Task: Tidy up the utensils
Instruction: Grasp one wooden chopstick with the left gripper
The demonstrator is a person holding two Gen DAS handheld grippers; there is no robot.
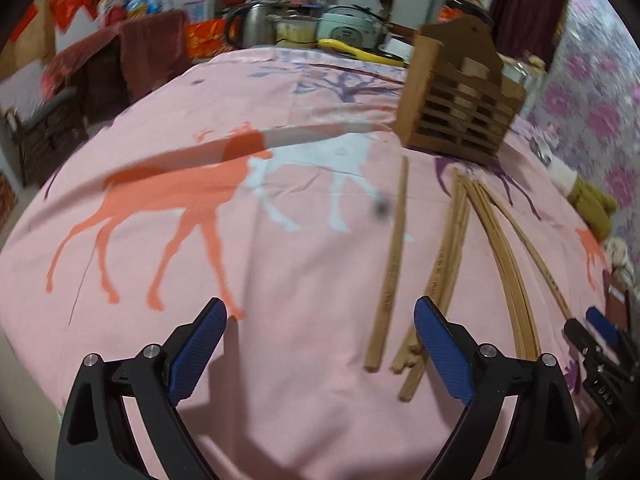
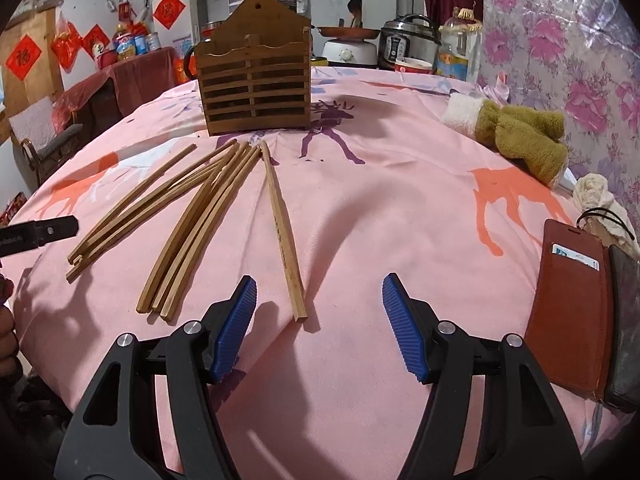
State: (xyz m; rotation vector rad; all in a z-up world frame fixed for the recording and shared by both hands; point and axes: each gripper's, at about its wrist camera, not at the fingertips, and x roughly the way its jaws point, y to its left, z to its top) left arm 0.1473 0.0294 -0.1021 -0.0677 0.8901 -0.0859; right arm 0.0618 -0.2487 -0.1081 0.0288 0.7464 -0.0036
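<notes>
Several wooden chopsticks lie on a pink deer-print cloth [image 2: 400, 208]. In the right wrist view one single chopstick [image 2: 284, 236] points at the slatted wooden holder [image 2: 256, 84] behind it. Two loose bundles [image 2: 192, 232] [image 2: 140, 208] lie to its left. My right gripper [image 2: 319, 284] is open and partly narrowed. The single chopstick's near end lies just ahead of its left finger, untouched. In the left wrist view my left gripper [image 1: 320, 312] is wide open over bare cloth. The chopsticks [image 1: 394, 256] [image 1: 504, 248] lie to its right and the holder [image 1: 456, 108] is far right.
An olive and white plush item [image 2: 524, 140] and a brown card wallet [image 2: 568, 304] lie at the cloth's right side. A rice cooker [image 2: 408, 44], a kettle [image 1: 256, 24] and bottles crowd the far end. A floral wall [image 2: 560, 60] runs along the right.
</notes>
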